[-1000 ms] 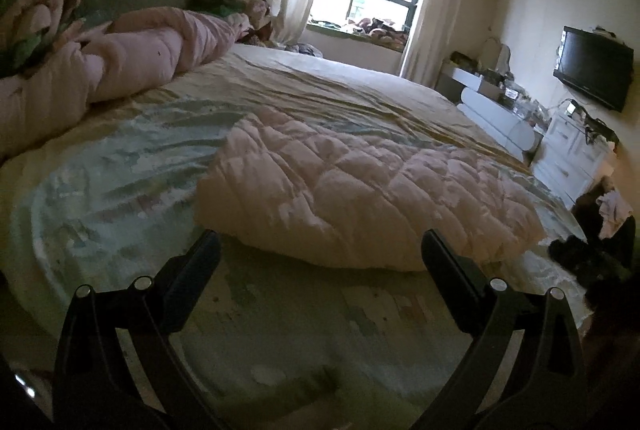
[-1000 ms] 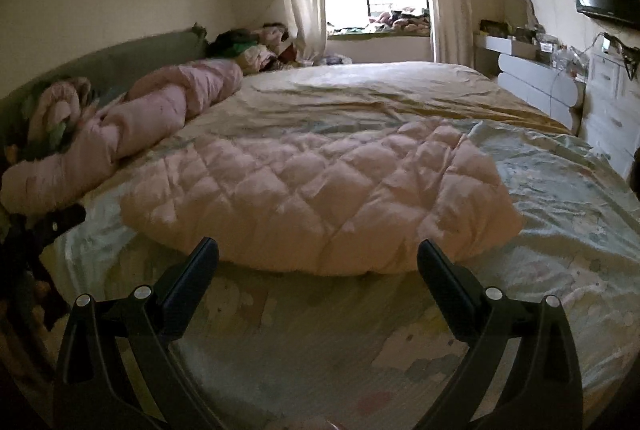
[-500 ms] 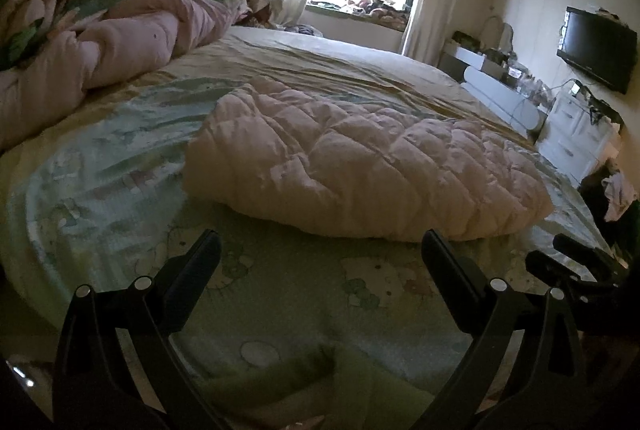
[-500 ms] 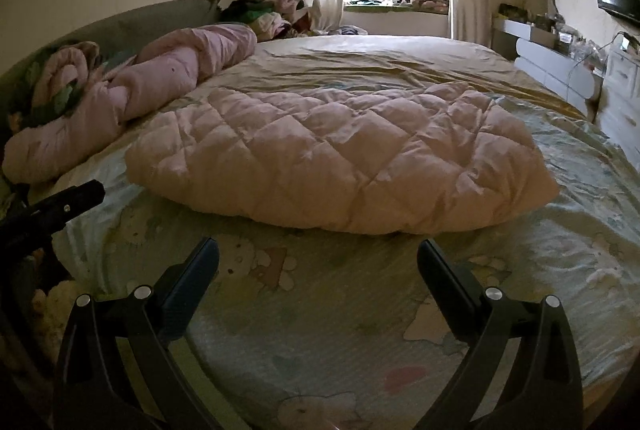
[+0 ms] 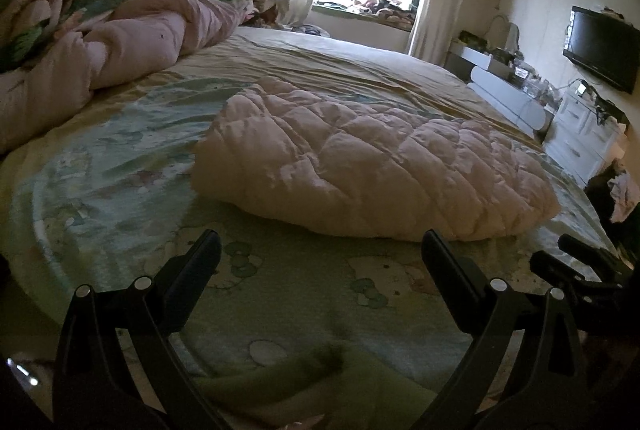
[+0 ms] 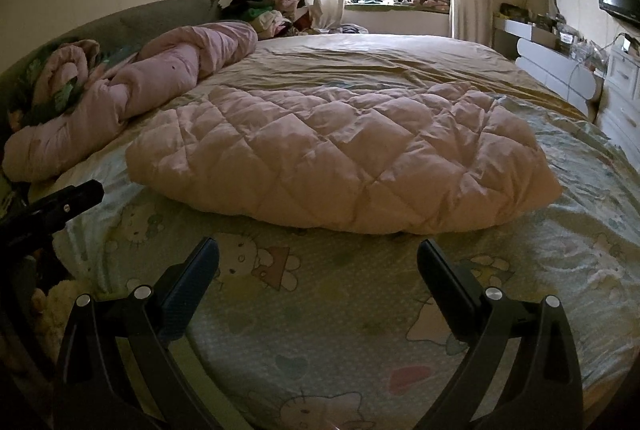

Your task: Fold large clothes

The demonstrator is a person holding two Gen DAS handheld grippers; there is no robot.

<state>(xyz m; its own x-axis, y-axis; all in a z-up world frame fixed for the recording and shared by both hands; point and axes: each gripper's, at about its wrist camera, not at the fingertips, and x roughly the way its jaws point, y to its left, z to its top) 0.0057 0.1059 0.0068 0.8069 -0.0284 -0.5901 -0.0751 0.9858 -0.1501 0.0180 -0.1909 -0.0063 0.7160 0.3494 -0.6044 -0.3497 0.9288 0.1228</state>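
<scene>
A pale pink quilted down garment (image 5: 372,166) lies folded in a puffy oval in the middle of the bed; it also shows in the right wrist view (image 6: 344,158). My left gripper (image 5: 320,250) is open and empty, held above the bed's near edge, short of the garment. My right gripper (image 6: 318,250) is open and empty too, in front of the garment's near edge. The right gripper shows at the right edge of the left wrist view (image 5: 576,266), and the left gripper at the left edge of the right wrist view (image 6: 60,206).
The bed has a cartoon-print sheet (image 6: 360,294). A rolled pink duvet (image 6: 132,90) lies along the headboard at the left. A white dresser (image 5: 580,138) and wall TV (image 5: 600,48) stand at the right. A green cloth (image 5: 300,386) lies at the bed's near edge.
Both grippers have drawn back from the garment toward the bed's near edge and stay open. The garment lies as it did.
</scene>
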